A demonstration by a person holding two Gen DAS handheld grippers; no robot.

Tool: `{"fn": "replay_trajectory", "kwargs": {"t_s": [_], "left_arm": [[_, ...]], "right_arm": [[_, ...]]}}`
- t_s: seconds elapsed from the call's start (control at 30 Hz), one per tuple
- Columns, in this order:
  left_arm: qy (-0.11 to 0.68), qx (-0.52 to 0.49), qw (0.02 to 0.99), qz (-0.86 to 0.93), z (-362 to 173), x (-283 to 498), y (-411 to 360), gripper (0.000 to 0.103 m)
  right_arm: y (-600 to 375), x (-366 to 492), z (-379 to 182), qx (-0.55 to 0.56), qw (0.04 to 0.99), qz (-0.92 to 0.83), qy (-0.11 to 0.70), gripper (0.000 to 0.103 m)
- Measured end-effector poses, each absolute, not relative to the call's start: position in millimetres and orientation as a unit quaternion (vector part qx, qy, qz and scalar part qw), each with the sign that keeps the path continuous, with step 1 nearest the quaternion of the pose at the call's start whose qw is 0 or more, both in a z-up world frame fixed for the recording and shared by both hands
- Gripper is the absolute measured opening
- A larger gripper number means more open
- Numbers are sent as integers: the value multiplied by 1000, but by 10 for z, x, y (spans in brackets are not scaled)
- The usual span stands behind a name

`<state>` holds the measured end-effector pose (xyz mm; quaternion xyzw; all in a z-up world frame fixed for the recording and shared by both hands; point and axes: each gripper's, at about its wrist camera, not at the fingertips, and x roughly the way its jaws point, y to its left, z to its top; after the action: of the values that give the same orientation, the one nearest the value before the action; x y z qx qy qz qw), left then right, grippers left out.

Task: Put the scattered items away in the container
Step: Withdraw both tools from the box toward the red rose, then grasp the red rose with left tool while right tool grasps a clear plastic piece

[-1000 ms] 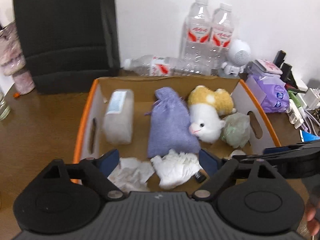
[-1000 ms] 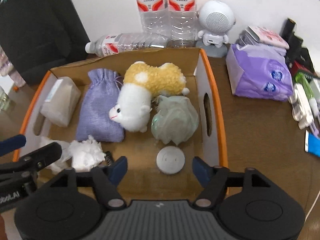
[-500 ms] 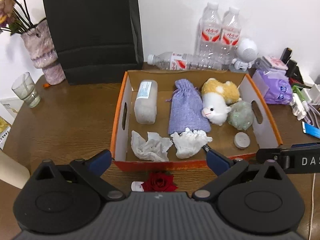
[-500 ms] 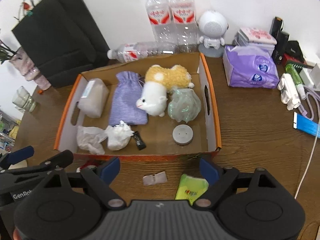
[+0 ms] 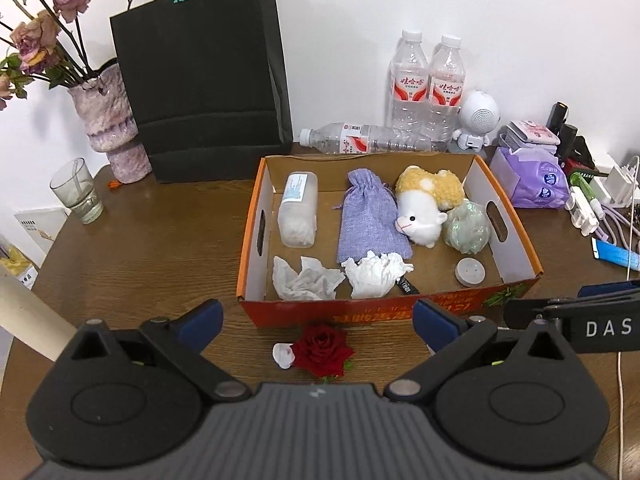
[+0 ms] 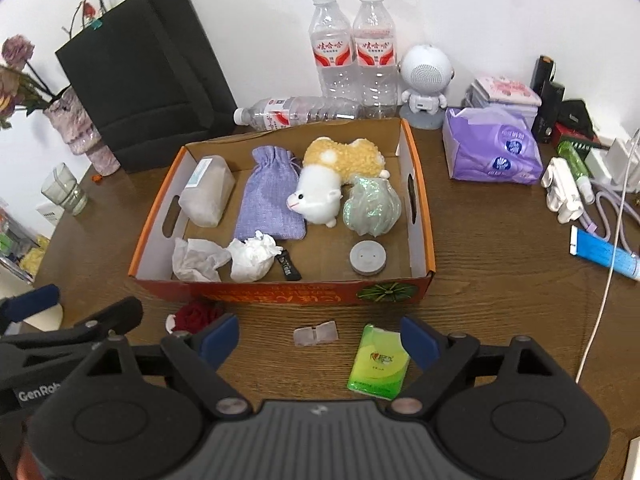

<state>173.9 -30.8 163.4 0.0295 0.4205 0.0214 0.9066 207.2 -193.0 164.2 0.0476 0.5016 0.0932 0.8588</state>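
Note:
An orange cardboard box point(image 5: 248, 256) point(image 6: 422, 216) sits mid-table holding a plastic jar, a purple pouch point(image 5: 370, 216), a plush sheep point(image 6: 324, 196), a green puff, crumpled tissues point(image 5: 376, 274) and a round grey disc point(image 6: 368, 258). In front of it on the table lie a red rose point(image 5: 320, 350) point(image 6: 196, 314), a small clear piece point(image 6: 316, 334) and a green tissue pack point(image 6: 380, 362). My left gripper point(image 5: 318, 320) is open and empty above the rose. My right gripper point(image 6: 320, 338) is open and empty over the clear piece and the pack.
A black paper bag point(image 5: 200, 92), a vase of dried flowers point(image 5: 112, 128) and a glass point(image 5: 78, 192) stand at the back left. Water bottles point(image 6: 352, 64), a white robot speaker point(image 6: 426, 76), a purple tissue pack point(image 6: 492, 148), cables and chargers crowd the back right.
Both grippers have drawn back and up from inside the box. The whole box and the items in front of it have come into view. Both jaws stand wider.

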Motion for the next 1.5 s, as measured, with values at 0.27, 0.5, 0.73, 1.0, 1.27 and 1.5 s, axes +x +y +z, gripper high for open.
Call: {"fn": "replay_trajectory", "kwargs": {"t_s": [0.27, 0.5, 0.73, 1.0, 1.27, 1.5], "left_arm": [[395, 36, 917, 38, 1399, 1548, -272, 103], [306, 31, 951, 40, 1363, 1342, -291, 103], [260, 14, 965, 32, 1267, 1031, -252, 103], [219, 34, 975, -1, 774, 29, -270, 103], [250, 42, 967, -12, 218, -791, -285, 103], [274, 45, 961, -16, 110, -905, -147, 103]], "right_arm": [[-1964, 1897, 1428, 57, 875, 105, 469, 88], [-1885, 1709, 1375, 33, 913, 100, 394, 88], [-1925, 1354, 1291, 24, 936, 109, 334, 90], [-2059, 334, 779, 35, 947, 138, 289, 92], [-2185, -532, 308, 78, 946, 143, 281, 92], [-2159, -796, 117, 47, 945, 162, 279, 92]]}}
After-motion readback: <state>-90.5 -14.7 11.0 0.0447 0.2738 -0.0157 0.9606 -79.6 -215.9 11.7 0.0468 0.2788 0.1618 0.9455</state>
